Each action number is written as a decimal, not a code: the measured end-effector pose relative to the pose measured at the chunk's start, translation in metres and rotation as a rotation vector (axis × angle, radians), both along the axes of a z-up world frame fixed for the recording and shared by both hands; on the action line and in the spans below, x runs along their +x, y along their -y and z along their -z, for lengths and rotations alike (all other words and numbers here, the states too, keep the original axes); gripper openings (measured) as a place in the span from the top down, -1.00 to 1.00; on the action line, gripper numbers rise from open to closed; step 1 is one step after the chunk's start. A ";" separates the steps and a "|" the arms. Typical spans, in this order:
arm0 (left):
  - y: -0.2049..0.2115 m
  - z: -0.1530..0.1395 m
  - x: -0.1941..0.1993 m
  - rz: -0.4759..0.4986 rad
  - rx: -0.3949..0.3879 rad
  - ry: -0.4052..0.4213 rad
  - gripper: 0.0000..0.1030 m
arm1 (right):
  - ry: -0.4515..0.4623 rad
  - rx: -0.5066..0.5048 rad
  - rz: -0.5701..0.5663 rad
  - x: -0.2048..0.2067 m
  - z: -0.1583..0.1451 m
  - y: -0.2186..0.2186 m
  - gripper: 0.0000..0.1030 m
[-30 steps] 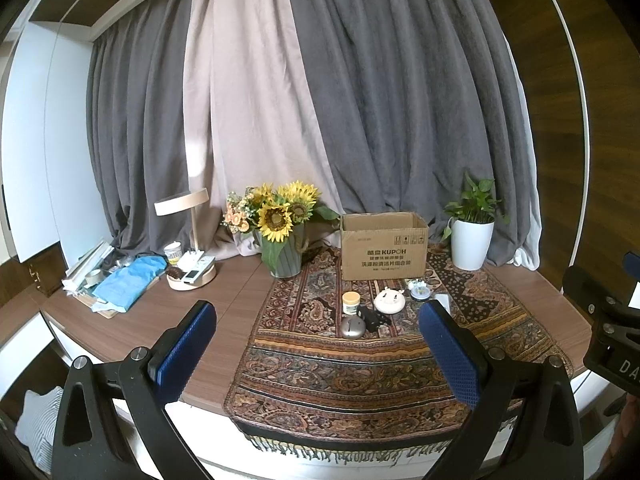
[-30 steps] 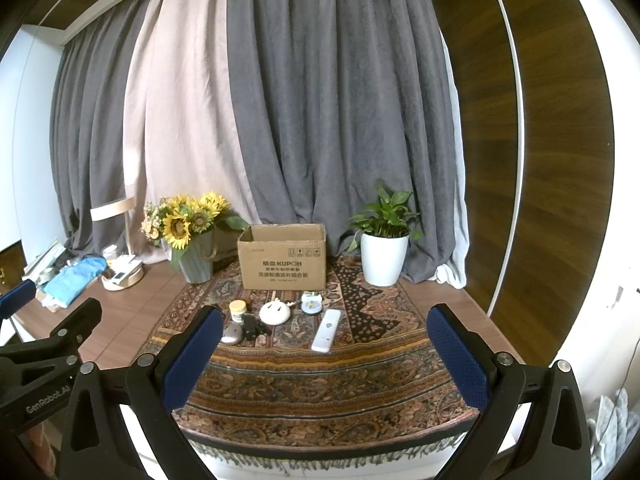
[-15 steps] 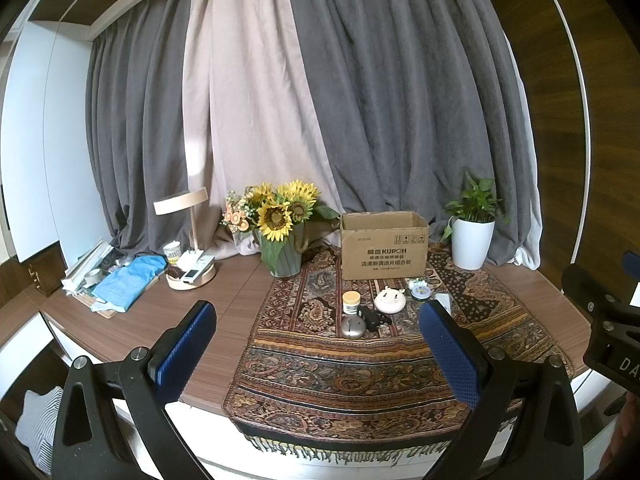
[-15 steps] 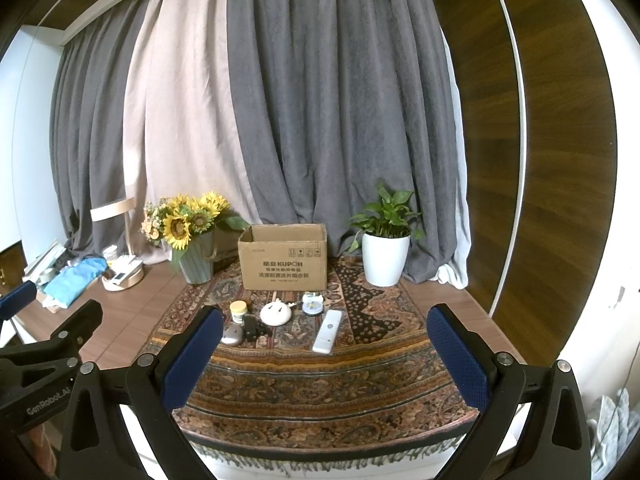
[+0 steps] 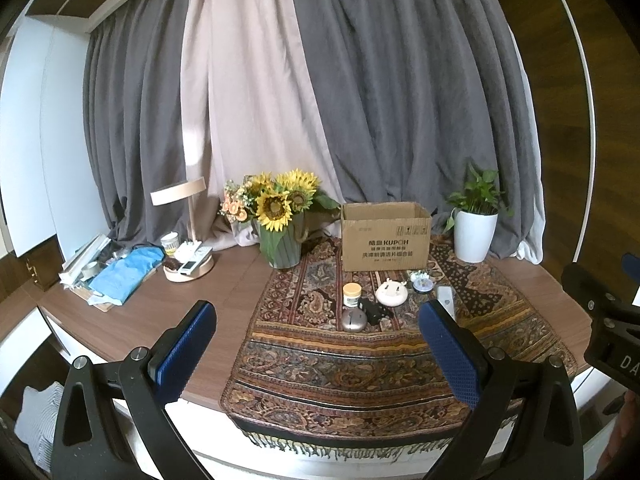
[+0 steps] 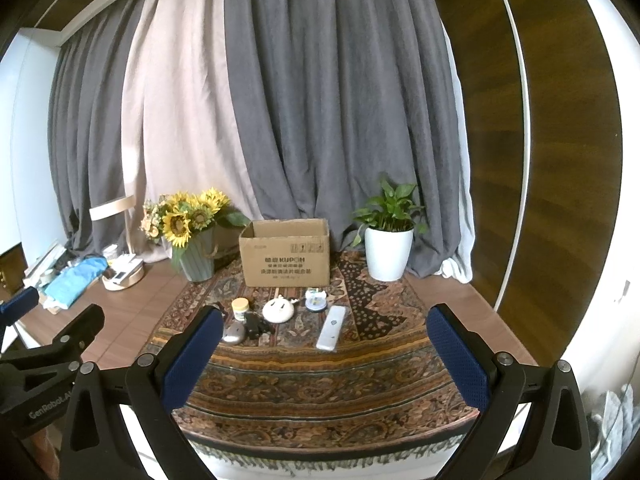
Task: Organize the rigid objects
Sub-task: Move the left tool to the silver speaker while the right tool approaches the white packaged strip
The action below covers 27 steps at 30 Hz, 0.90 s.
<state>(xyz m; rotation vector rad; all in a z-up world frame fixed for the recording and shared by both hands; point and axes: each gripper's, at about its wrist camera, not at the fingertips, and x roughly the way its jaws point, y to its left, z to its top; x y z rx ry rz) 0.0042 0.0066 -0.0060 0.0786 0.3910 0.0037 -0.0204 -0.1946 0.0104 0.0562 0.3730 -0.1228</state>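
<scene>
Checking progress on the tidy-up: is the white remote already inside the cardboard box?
No. The white remote lies flat on the patterned rug, in front of the cardboard box.

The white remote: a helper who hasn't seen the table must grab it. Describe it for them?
Find the cardboard box on the patterned rug. In front, the white remote lies rightmost among the small items, the only long, flat bar.

We note a ribbed green vase of sunflowers [image 5: 280, 236] at the patterned fringed runner's [image 5: 360, 392] back left corner, and a leafy plant in a white ceramic pot [image 6: 389, 252] at its back right corner. A round wooden desk lamp [image 5: 185, 236] and folded blue cloth [image 5: 124, 268] occupy the brown wooden tabletop's [image 5: 132, 320] left edge. Grey and beige curtains [image 6: 280, 100] hang behind.
</scene>
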 end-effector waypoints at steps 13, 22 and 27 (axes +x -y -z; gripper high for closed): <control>0.004 0.035 0.065 0.010 0.020 -0.095 -1.00 | -0.099 0.029 0.011 0.059 0.033 0.001 -1.00; 0.010 0.058 0.129 0.057 0.042 -0.134 -1.00 | -0.178 0.054 0.032 0.122 0.060 0.006 -1.00; 0.010 0.073 0.167 0.084 0.042 -0.176 -1.00 | -0.228 0.067 0.059 0.158 0.075 0.006 -1.00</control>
